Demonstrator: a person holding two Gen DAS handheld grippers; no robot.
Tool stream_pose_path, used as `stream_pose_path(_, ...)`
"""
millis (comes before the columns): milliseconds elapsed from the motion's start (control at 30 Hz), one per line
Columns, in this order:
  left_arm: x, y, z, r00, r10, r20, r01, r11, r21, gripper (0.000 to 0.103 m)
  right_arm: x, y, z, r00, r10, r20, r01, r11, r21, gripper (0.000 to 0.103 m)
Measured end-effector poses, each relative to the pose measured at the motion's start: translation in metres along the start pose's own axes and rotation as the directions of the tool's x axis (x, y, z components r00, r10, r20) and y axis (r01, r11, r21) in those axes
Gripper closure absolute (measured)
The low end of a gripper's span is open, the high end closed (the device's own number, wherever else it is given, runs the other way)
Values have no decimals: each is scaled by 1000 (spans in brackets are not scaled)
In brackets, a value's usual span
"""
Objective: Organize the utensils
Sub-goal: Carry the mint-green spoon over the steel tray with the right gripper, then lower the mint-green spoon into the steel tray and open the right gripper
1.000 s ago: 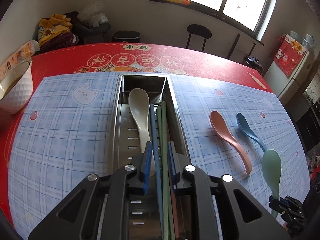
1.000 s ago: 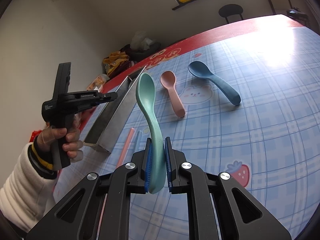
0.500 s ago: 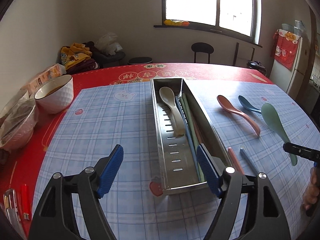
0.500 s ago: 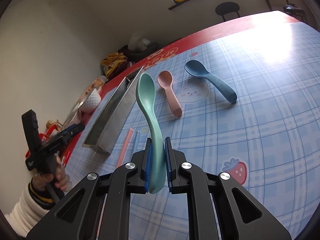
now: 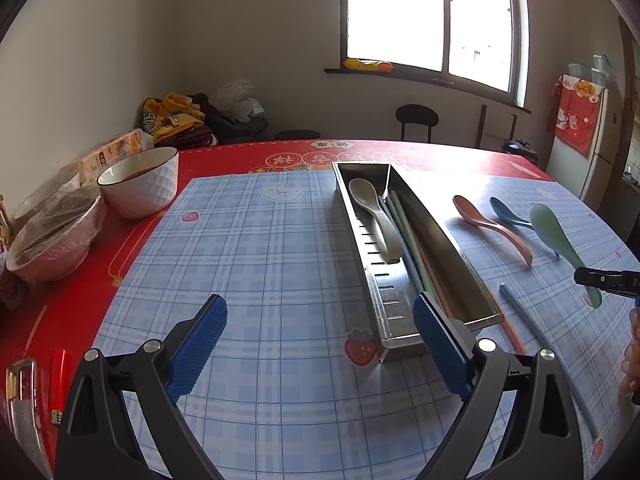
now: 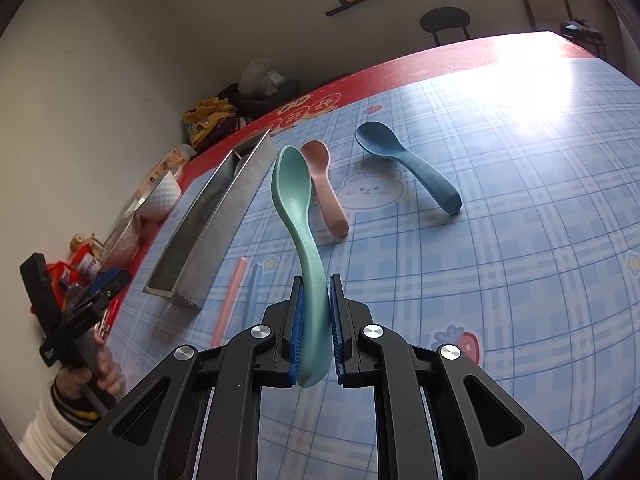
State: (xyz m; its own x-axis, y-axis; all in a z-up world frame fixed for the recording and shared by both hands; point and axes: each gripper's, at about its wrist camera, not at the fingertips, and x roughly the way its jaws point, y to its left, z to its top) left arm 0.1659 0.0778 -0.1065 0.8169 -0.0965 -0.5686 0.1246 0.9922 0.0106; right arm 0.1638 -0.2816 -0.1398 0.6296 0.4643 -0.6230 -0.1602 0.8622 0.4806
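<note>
Flanking the steel tray's point(image 5: 436, 332) near edge, open plaid mat point(image 5: 272, 264).

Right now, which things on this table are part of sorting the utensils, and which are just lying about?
Job: metal utensil tray, beige spoon, green spoon, pink spoon, blue spoon, loose chopsticks.
Lying about: white bowl, covered bowl, red lighter.

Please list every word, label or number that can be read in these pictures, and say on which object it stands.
Nothing can be read with certainty.
Red tablecloth: round white Chinese characters, upside down, too blurred.
Red hanging cloth on the white fridge: characters too small.
Orange tissue box: print unreadable.
Black right gripper: one letter, perhaps "D".
</note>
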Motion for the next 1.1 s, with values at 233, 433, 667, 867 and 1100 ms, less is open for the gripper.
stream_pose_path(233,-2,11,-2,1000,9,25,-8,999,-44,10,2,14,10,999,-43,-4,43,999,-24,91)
stream_pose_path(433,-8,16,-4,998,-5,58,9,997,-77,9,12,44,23,998,-66,-18,65,996,-67,91)
stream_pose_path(667,-9,12,-6,998,9,66,-5,998,-57,9,43,95,49,995,-89,-40,82,985,-151,91)
stream_pose_path(867,-10,18,-6,998,18,68,-11,995,-95,7,90,144,74,988,-125,-88,103,971,-218,91)
stream_pose_path(1100,-10,28,-7,998,-7,64,16,989,-146,6,152,172,94,967,-194,-164,164,970,-177,91)
